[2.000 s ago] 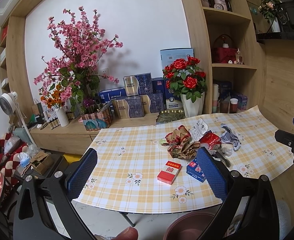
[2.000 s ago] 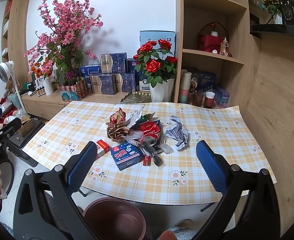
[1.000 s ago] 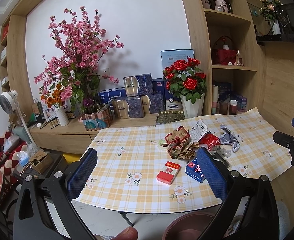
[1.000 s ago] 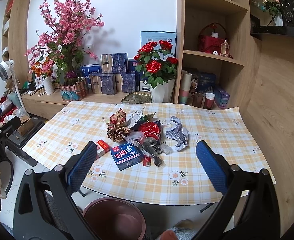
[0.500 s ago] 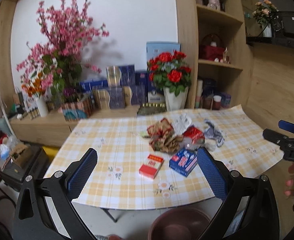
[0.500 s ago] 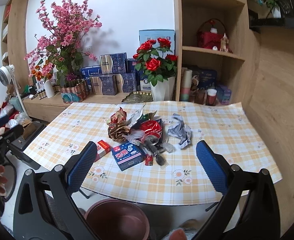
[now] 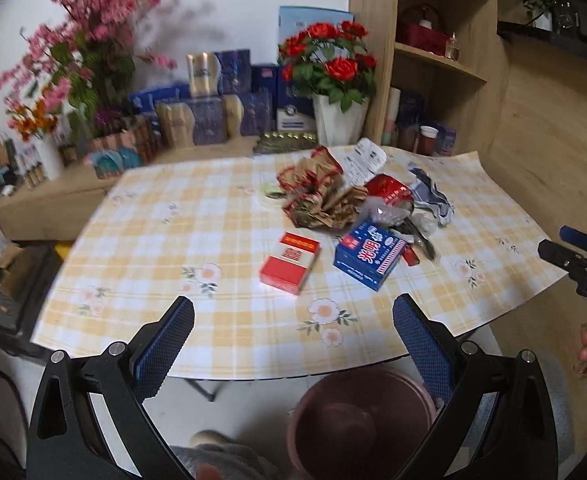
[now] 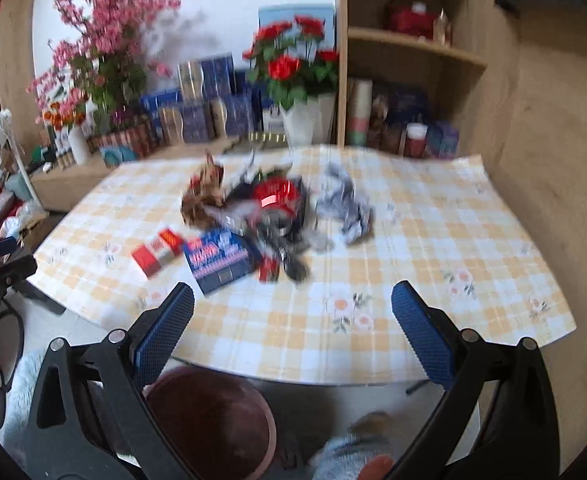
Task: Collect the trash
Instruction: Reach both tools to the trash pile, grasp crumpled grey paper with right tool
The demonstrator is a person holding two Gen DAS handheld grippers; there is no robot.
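A heap of trash lies mid-table on the yellow checked cloth (image 7: 213, 220): a red carton (image 7: 290, 262), a blue carton (image 7: 369, 254), crumpled brown-red paper (image 7: 321, 196), a red foil wrapper (image 7: 389, 192) and a grey crumpled wrapper (image 7: 431, 196). My left gripper (image 7: 293, 336) hangs open over the table's near edge, short of the red carton. My right gripper (image 8: 292, 330) is open too, over the near edge, with the blue carton (image 8: 217, 258) and grey wrapper (image 8: 345, 204) ahead. A dark red bin (image 7: 359, 420) stands on the floor under the table edge.
Vases with red roses (image 7: 333, 68) and pink blossom (image 7: 93, 28), plus gift boxes (image 7: 213, 96), line the sideboard behind the table. Wooden shelves (image 7: 437, 56) rise at the back right. A person's foot (image 7: 213, 444) is beside the bin. The right wrist view is motion-blurred.
Both grippers have moved forward and tilted down toward the table, so the trash heap looks nearer. Both stay open and empty. Nothing on the table has shifted.
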